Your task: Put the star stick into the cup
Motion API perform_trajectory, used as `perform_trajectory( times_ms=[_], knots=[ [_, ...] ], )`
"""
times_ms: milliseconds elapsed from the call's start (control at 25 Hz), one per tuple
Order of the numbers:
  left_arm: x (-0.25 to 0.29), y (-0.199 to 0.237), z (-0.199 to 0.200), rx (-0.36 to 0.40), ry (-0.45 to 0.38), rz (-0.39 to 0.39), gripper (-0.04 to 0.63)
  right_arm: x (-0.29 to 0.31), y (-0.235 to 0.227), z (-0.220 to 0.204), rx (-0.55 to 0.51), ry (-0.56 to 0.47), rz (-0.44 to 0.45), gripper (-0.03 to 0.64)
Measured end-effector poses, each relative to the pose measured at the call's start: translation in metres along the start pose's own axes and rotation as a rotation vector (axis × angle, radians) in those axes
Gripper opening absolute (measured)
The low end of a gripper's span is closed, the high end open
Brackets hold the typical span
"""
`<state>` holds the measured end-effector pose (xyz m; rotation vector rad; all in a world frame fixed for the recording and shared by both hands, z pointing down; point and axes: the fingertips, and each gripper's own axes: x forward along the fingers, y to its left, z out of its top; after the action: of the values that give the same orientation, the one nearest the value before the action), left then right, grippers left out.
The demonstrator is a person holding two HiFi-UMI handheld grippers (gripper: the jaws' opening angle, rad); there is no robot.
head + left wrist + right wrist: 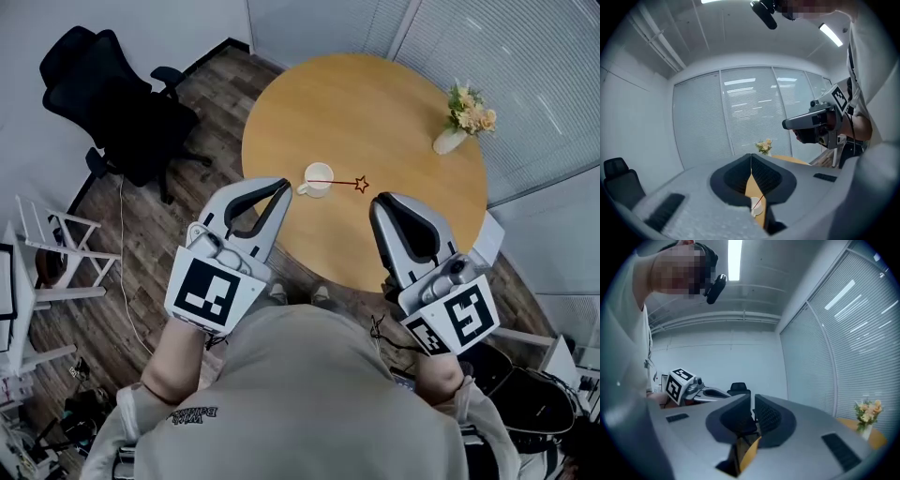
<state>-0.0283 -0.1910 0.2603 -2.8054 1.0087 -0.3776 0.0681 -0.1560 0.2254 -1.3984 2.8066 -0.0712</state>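
A white cup (318, 179) stands on the round wooden table (375, 103), near its front edge. The thin red star stick (339, 182) leans out of the cup to the right, and its star (361, 184) is beyond the rim. My left gripper (281, 187) hovers just left of the cup, shut and empty. In the left gripper view its jaws (751, 157) meet at the tips, and the cup (757, 207) and stick show below them. My right gripper (382, 202) hangs right of the star, shut with nothing in it; its jaws (753, 399) are closed together.
A vase of flowers (464, 117) stands at the table's far right edge. A black office chair (122, 103) is on the wood floor to the left, with a white rack (47, 253) nearer. The person's torso fills the bottom of the head view.
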Motion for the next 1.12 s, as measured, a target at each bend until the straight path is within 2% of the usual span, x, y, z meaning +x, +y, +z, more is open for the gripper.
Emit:
perform_trajectory(
  times_ms=[200, 320, 520, 760, 880, 1120],
  knots=[
    [0.000, -0.010, -0.009, -0.007, 0.015, -0.008, 0.023, 0.000, 0.011, -0.011, 0.031, 0.000, 0.035, 0.044],
    [0.002, -0.017, -0.019, -0.017, 0.033, -0.015, 0.023, 0.001, 0.007, -0.024, 0.052, 0.014, 0.029, 0.043],
    [0.007, -0.023, -0.038, 0.008, 0.065, -0.044, 0.023, 0.002, -0.001, -0.043, 0.065, 0.057, 0.020, 0.041],
    [0.011, -0.020, -0.031, -0.046, 0.042, -0.060, 0.023, 0.008, -0.003, -0.044, 0.076, 0.066, 0.041, 0.041],
    [0.012, -0.017, -0.030, -0.032, 0.045, -0.052, 0.022, 0.011, -0.003, -0.042, 0.034, 0.069, 0.037, 0.041],
    [0.014, -0.015, -0.033, -0.037, 0.055, -0.050, 0.023, 0.014, -0.006, -0.045, 0.052, 0.077, 0.044, 0.041]
  ],
)
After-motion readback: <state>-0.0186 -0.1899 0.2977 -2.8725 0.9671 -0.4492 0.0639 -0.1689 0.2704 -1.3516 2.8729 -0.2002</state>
